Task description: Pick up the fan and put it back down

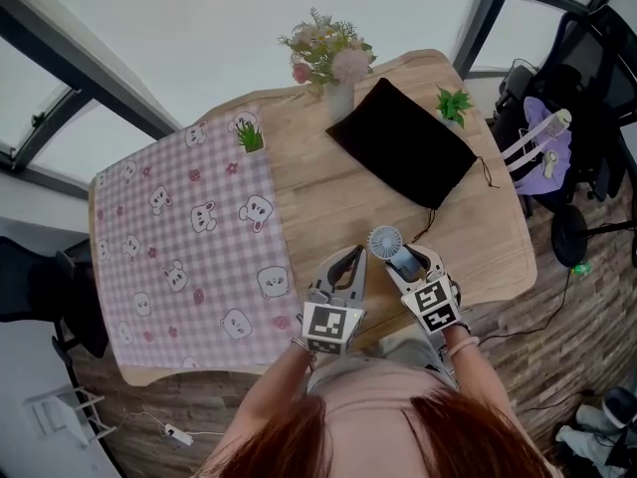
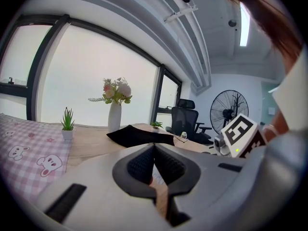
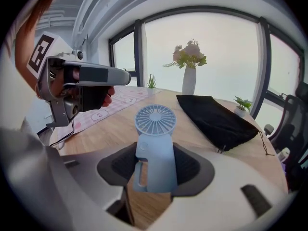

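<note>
- The right tool (image 3: 156, 163) has its jaws spread wide and closed on the handle of the pale blue fan (image 3: 155, 129); both dark pads press the handle's sides
- The fan stands upright in that grip, its round grille above the jaws and facing the camera on the tool; whether its foot touches the wood cannot be told
- Seen from the head view, the fan is over the bare wooden part of the bench (image 1: 328, 202), near the front edge and just right of the left tool (image 1: 345, 259)
- The left tool has its pads brought together at the tips with nothing between them; it is held just beside the right one, over the front edge
- A pink checked cloth (image 1: 189, 232) with animal prints covers the left part of the bench
- A black pouch (image 1: 403, 142) lies flat behind the fan, its cord trailing toward it
- A white vase (image 1: 339, 98) of flowers stands at the far edge, with a small potted plant (image 1: 251, 135) on the cloth's far corner
</note>
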The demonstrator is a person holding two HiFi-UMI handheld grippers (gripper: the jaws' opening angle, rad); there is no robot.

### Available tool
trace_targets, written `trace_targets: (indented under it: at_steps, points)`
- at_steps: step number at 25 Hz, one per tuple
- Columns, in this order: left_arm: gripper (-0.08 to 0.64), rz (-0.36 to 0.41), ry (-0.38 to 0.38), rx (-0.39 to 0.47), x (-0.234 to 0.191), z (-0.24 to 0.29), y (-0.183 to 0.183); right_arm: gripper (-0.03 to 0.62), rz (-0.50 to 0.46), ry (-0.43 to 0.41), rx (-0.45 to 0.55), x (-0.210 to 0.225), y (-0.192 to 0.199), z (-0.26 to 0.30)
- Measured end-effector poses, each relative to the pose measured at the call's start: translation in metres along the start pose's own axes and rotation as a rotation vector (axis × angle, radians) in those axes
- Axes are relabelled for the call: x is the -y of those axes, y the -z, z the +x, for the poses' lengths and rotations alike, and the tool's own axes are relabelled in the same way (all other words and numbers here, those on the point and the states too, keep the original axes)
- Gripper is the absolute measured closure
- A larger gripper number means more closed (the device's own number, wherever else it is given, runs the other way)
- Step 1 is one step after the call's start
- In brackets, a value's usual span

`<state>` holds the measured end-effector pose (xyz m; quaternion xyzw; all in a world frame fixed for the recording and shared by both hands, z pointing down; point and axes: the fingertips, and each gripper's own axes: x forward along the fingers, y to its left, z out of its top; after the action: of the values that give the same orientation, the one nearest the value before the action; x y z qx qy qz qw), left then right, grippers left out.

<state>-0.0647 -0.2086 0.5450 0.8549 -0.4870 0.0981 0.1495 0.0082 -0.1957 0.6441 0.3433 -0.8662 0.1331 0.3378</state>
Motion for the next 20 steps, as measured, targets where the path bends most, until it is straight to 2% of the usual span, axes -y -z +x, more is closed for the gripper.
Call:
trace_targets:
  at_steps: [20]
  points:
    - [0.551, -0.028, 0.009, -0.040, -0.010, 0.015, 0.019, 0.380, -0.005, -0.026, -0.107, 0.001, 0.032, 0.030]
